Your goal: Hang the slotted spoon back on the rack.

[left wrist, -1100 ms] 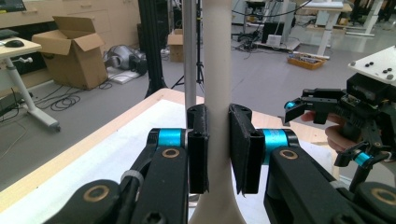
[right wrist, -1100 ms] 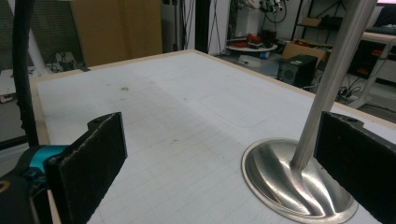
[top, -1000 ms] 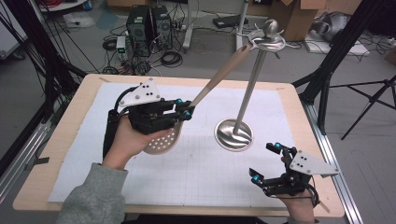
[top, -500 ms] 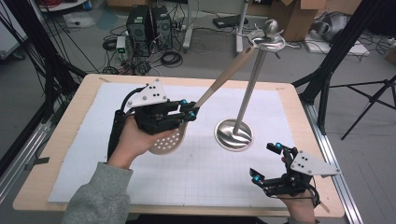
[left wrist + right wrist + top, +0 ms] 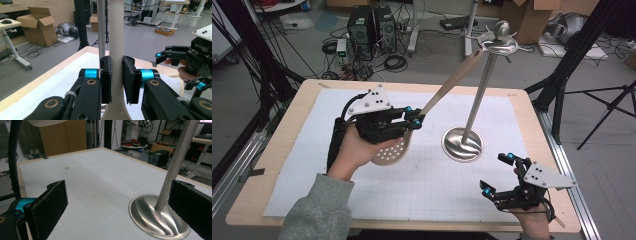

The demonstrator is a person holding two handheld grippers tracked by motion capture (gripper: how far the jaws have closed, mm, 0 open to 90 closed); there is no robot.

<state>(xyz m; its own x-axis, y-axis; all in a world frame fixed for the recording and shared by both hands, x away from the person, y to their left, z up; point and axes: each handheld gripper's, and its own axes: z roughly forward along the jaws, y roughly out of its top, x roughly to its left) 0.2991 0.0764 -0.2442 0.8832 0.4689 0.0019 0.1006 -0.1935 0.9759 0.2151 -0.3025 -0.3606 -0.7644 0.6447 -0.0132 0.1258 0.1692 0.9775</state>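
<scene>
Between black padded fingers (image 5: 130,80) stands a smooth, beige skimmer handle (image 5: 116,50).

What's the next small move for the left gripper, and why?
Probably raise the left gripper slightly, nudging the handle tip toward the hooks. It is shut on the beige wooden slotted spoon, whose handle end sits beside the crown of the tall steel hanging stand, not yet hooked. The right gripper waits open near the base.

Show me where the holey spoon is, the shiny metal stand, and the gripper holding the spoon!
Slotted spoon (image 5: 391,152), high view, on its perforated bowl.
Metal stand (image 5: 461,145), high view, on its round base.
Left gripper (image 5: 117,80), left gripper view, midway between its pads, which clamp the spoon's handle.
</scene>
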